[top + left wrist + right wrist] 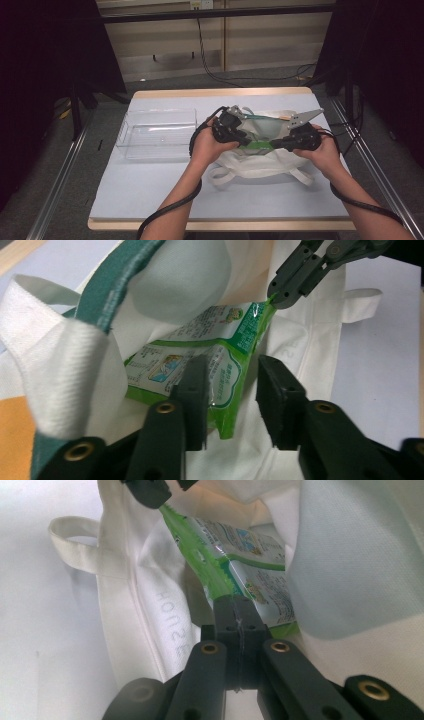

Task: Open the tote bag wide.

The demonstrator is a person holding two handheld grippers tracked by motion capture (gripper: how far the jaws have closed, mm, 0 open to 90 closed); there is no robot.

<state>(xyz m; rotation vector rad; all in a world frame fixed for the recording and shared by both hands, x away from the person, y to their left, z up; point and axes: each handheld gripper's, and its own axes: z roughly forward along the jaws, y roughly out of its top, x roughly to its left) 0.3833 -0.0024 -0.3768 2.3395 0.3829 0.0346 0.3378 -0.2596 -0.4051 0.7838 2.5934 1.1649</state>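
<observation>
The high view is dim and soft, its side edges falling to near black, while the desk (150,185) catches even overhead light with faint shadows. Both tool views are brighter: white cloth nearly washes out, the green packet (220,360) glints, and the nearest parts blur.

The high view looked forward and down from above the person's side, taking in the whole table (150,200). The left gripper view sat close, aimed toward 2 o'clock into the white bag (165,285). The right gripper view, as near, faced 11 o'clock. Both shared the green packet (220,335), seen from opposite ends.
</observation>
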